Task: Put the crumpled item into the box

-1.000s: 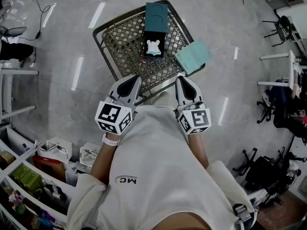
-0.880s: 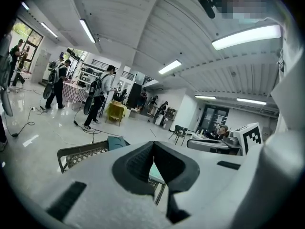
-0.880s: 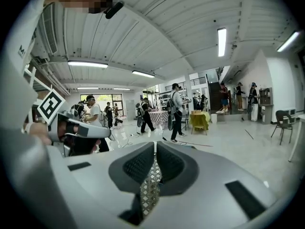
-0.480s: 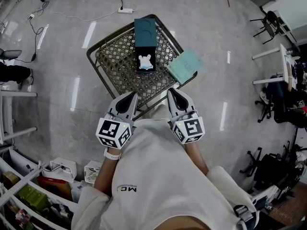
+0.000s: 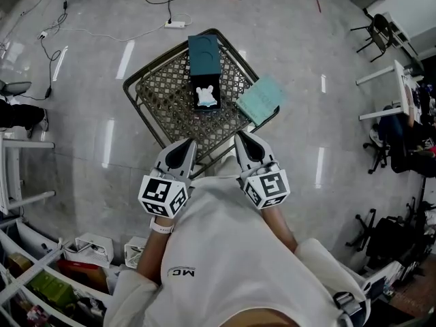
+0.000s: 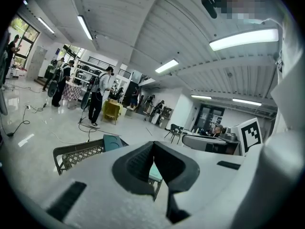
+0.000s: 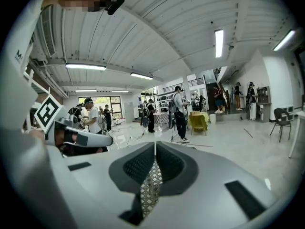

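A dark mesh table (image 5: 170, 87) stands in front of me in the head view. On it lies a dark teal box (image 5: 204, 52) whose open black end holds a white crumpled item (image 5: 206, 97). A flat teal lid (image 5: 261, 99) rests on the table's right corner. My left gripper (image 5: 185, 144) and right gripper (image 5: 241, 139) hover side by side at the table's near edge, both shut and holding nothing. In the left gripper view the table (image 6: 76, 154) and box (image 6: 113, 142) show beyond the jaws.
Grey polished floor surrounds the table. Cables and a power strip (image 5: 174, 24) lie beyond it. Shelving with boxes (image 5: 41, 278) is at lower left, chairs and desks (image 5: 402, 114) at right. Several people (image 6: 97, 97) stand in the distance in both gripper views.
The view has shifted a little, so the table sits slightly lower and nearer in the frame. Both grippers stay shut at the table's near edge.
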A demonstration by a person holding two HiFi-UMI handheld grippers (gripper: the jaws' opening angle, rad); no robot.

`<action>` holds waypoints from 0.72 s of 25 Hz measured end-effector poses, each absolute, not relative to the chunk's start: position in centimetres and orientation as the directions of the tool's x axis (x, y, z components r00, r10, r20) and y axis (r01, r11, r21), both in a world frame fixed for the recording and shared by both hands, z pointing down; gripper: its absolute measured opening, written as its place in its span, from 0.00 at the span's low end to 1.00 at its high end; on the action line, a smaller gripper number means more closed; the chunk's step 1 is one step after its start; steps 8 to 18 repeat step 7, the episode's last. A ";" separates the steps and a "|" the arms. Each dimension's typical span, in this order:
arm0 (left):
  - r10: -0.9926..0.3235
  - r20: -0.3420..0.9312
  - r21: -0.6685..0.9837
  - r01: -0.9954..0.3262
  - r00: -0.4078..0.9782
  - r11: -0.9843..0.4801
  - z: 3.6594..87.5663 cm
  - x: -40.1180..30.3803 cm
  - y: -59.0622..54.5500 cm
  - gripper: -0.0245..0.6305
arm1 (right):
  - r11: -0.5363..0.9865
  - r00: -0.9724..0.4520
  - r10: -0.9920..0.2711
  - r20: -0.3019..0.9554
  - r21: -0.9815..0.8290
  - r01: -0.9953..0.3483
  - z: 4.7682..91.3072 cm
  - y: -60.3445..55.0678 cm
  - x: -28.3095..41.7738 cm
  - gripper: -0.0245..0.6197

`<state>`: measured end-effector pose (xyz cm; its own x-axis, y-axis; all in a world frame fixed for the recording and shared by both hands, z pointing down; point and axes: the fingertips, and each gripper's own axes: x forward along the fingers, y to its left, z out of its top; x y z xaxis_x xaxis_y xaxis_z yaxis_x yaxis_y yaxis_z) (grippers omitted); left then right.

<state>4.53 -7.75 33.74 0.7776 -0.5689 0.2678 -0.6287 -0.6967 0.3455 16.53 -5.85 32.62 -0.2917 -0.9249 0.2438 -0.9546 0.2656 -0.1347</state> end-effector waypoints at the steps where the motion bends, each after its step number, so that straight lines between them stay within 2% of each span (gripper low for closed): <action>1: -0.571 0.266 0.345 -0.630 0.777 -0.696 33.6 4.5 -7.7 0.07 | 0.268 -0.294 -0.924 0.243 -0.135 -0.954 32.5 -5.9 16.4 0.08; 18: -0.570 0.264 0.340 -0.628 0.778 -0.700 33.7 4.3 -7.1 0.07 | 0.278 -0.304 -0.921 0.243 -0.138 -0.951 32.5 -5.3 16.0 0.08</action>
